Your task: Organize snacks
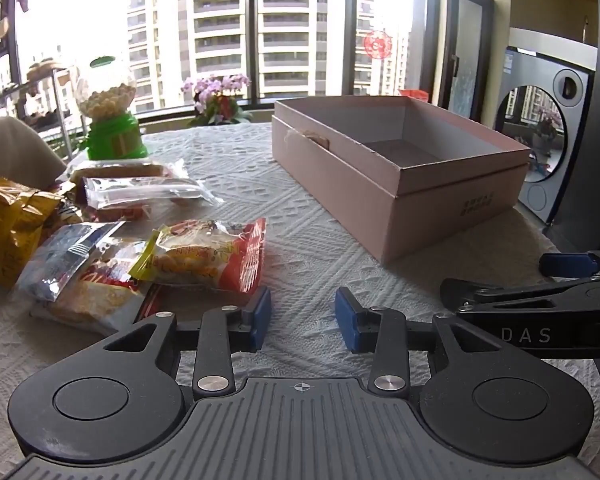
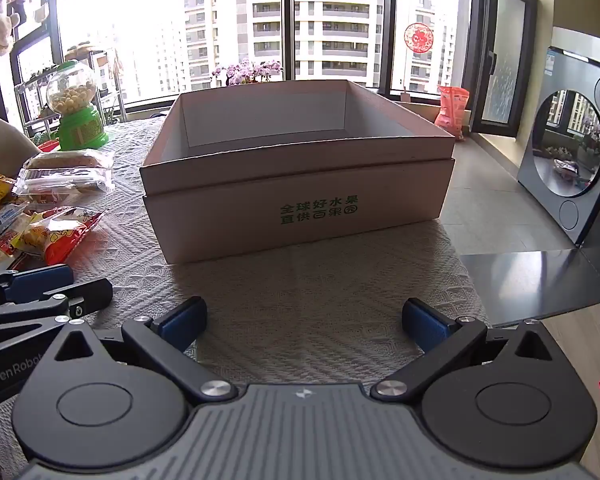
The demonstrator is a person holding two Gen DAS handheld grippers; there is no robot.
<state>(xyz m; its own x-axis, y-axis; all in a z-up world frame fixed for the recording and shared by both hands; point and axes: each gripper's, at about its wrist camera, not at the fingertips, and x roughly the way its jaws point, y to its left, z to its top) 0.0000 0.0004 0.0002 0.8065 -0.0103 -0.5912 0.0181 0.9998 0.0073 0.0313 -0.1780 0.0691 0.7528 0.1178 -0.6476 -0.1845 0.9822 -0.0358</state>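
A pile of snack packets lies on the left of the white-clothed table (image 1: 300, 208). It includes a red-and-yellow packet (image 1: 212, 256), a gold bag (image 1: 12, 220), a blue-and-silver packet (image 1: 64, 256) and clear-wrapped cakes (image 1: 140, 192). A pink cardboard box (image 1: 340, 184) stands open-topped at centre right, and only bare walls show inside it (image 2: 300, 184). My left gripper (image 1: 303, 312) hovers low over the cloth just right of the red-and-yellow packet, jaws partly apart with nothing between them. My right gripper (image 2: 304, 316) is spread wide in front of the box, holding nothing.
A green gumball machine (image 1: 112, 120) stands at the table's far left, behind the snacks. A chair back (image 1: 12, 148) rises at the left edge. Potted orchids (image 1: 220, 100) sit by the window. A washing machine (image 2: 572, 152) stands on the floor beyond the table's right edge.
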